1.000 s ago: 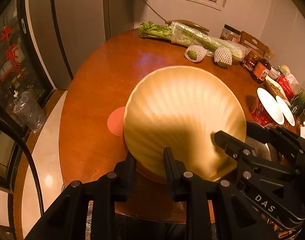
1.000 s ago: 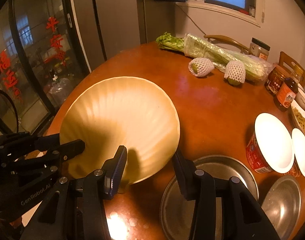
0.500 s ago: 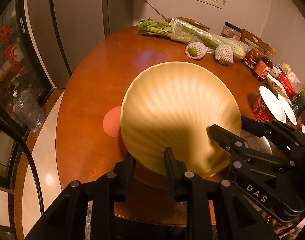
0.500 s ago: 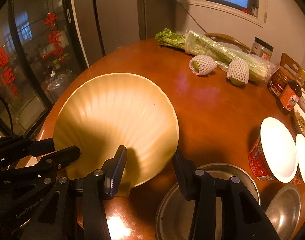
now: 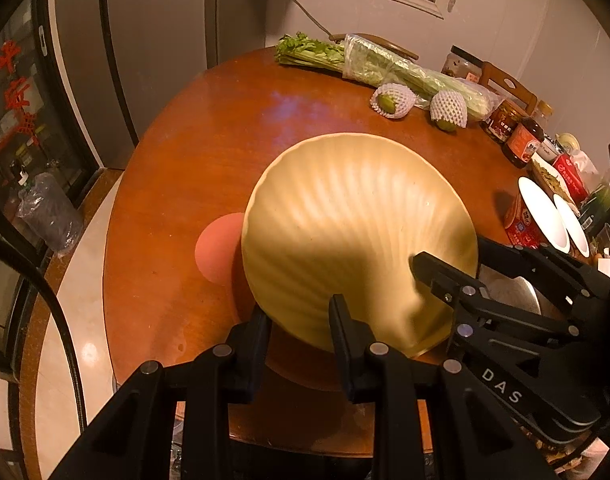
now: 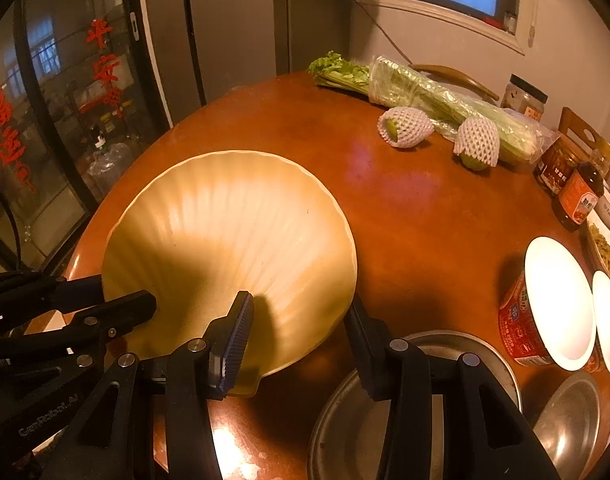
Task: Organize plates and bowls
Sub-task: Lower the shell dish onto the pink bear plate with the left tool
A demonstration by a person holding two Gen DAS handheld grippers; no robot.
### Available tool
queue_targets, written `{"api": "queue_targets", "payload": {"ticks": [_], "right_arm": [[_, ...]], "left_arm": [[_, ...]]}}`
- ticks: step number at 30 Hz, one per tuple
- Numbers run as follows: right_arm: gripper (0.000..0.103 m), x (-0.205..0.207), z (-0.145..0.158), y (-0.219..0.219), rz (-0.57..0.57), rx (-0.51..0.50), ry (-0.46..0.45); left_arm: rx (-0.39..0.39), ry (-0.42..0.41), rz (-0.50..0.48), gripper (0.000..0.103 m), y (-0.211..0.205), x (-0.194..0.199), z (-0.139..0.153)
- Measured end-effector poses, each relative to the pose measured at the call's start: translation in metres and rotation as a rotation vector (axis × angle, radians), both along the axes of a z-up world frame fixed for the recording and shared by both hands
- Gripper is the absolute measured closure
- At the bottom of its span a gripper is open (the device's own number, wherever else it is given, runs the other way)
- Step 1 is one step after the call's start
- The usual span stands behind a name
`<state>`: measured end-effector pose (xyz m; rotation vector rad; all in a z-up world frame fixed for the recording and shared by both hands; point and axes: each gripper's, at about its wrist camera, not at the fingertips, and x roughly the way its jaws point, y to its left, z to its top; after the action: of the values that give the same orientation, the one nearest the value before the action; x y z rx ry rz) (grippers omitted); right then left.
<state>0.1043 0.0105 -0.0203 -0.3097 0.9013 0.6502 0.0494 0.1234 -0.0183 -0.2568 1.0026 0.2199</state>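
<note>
A large cream plate [image 5: 357,236] ribbed like a shell hangs tilted over the near part of the round wooden table [image 5: 209,132]. My left gripper [image 5: 301,320] is shut on its near rim, one finger above and one below. In the right wrist view the same plate [image 6: 229,240] fills the left half. My right gripper [image 6: 297,316] is shut on its near right edge, the blue-ribbed pad [image 6: 237,328] lying on the upper face. Each gripper shows in the other's view: the right gripper [image 5: 449,256] and the left gripper [image 6: 121,292].
Two steel plates [image 6: 385,400] [image 6: 569,412] lie at the near right. Beside them stand red tubs with white insides [image 6: 557,300]. Bagged celery [image 6: 425,96], two net-wrapped fruits [image 6: 405,128] and jars [image 6: 577,196] line the far side. A pink disc [image 5: 217,248] lies partly under the plate.
</note>
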Motion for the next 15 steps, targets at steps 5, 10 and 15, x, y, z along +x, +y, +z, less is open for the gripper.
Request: {"api": "queue_targets", "payload": {"ticks": [5, 10, 15], "right_arm": [[0.055, 0.0019, -0.001, 0.0014, -0.001, -0.001, 0.003], [0.055, 0.0025, -0.0022, 0.0031, 0.003, -0.011, 0.01], [0.055, 0.0035, -0.0026, 0.0052, 0.004, -0.018, 0.018]], "left_arm": [[-0.018, 0.0, 0.005, 0.073, 0.0019, -0.0003, -0.0001], [-0.025, -0.003, 0.006, 0.073, 0.0047, -0.0031, 0.0018], [-0.026, -0.001, 0.001, 0.073, 0.0061, -0.0048, 0.0018]]}}
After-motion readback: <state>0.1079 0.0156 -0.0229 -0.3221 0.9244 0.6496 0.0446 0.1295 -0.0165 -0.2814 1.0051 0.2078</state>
